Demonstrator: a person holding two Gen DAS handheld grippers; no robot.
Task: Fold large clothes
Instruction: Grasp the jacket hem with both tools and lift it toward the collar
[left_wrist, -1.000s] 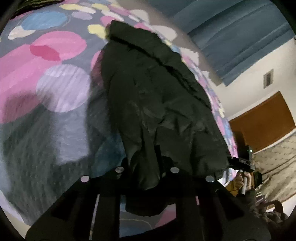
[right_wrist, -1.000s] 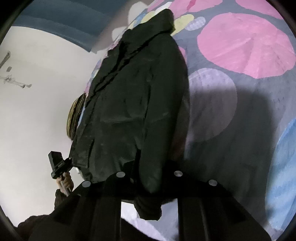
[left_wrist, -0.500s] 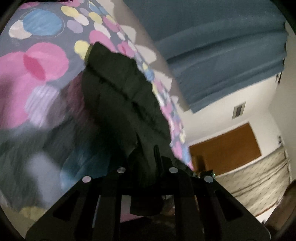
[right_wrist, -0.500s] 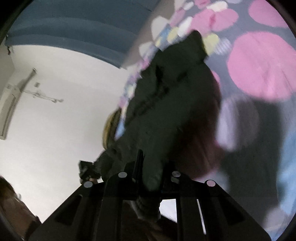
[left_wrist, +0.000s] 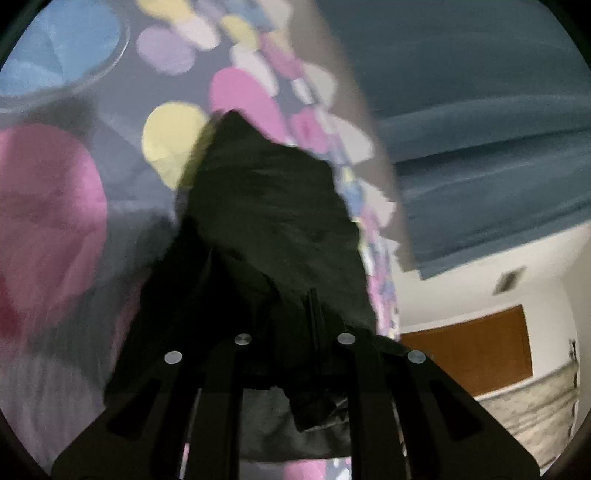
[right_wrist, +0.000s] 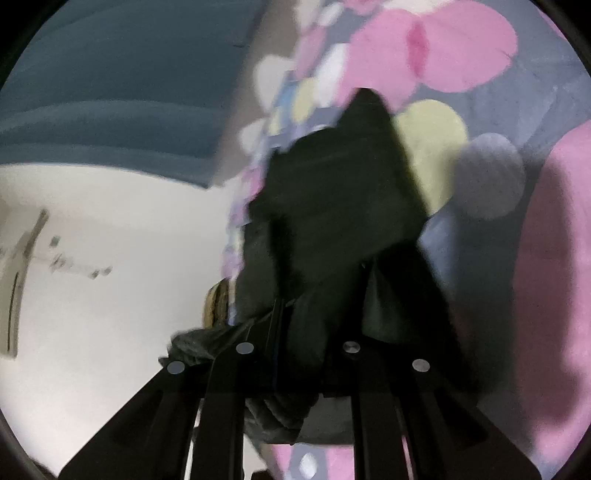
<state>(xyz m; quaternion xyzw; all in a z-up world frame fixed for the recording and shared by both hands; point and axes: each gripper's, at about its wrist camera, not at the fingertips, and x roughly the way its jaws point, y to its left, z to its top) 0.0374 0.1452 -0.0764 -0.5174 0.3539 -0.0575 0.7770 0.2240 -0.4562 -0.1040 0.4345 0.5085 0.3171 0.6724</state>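
Observation:
A dark green jacket (left_wrist: 266, 221) lies lengthwise on a bed with a grey cover printed with pink, yellow and blue circles (left_wrist: 48, 221). My left gripper (left_wrist: 295, 325) is shut on the jacket's near hem, and the cloth bunches between its fingers and hangs below them. In the right wrist view the same jacket (right_wrist: 340, 192) stretches away from me, and my right gripper (right_wrist: 299, 328) is shut on the other near corner of its hem. The fingertips of both grippers are buried in the dark fabric. Both views are blurred by motion.
Blue curtains (left_wrist: 480, 129) hang beyond the bed's far edge. A white wall with a brown door (left_wrist: 469, 350) stands to the right in the left wrist view. The right wrist view has a white wall (right_wrist: 92, 258) on its left and a striped cushion (right_wrist: 218, 302) at the bed's edge.
Both grippers have carried the near hem forward over the jacket, which now looks shorter and bunched. Both views have rolled and swung toward the curtains. The other gripper has left each view.

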